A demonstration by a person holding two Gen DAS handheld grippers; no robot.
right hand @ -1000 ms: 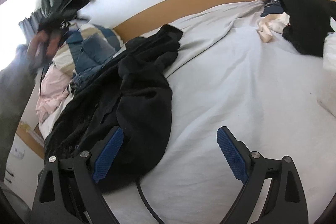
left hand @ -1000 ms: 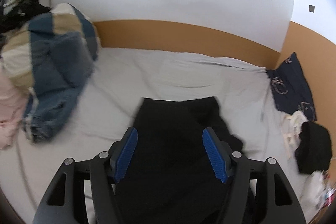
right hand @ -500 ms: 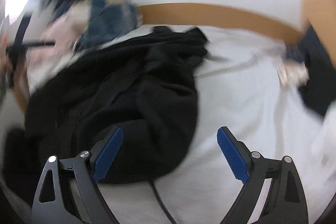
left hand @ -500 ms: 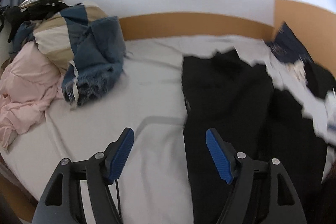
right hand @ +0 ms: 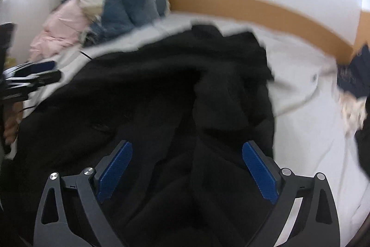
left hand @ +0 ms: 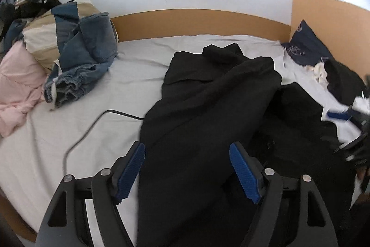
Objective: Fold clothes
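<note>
Both claws, left (left hand: pixel 187 169) and right (right hand: pixel 187 168), hover spread-fingered over the black garment (left hand: pixel 208 108).

We see our left gripper (left hand: pixel 187 169), jaws spread wide, above a crumpled black garment (left hand: pixel 208 112) on a pale bedsheet (left hand: pixel 76 112). A black cable (left hand: pixel 92 129) runs alongside. Piled clothes (left hand: pixel 57 54) sit far left; our right gripper (left hand: pixel 351 122) shows blurred at right.
</note>
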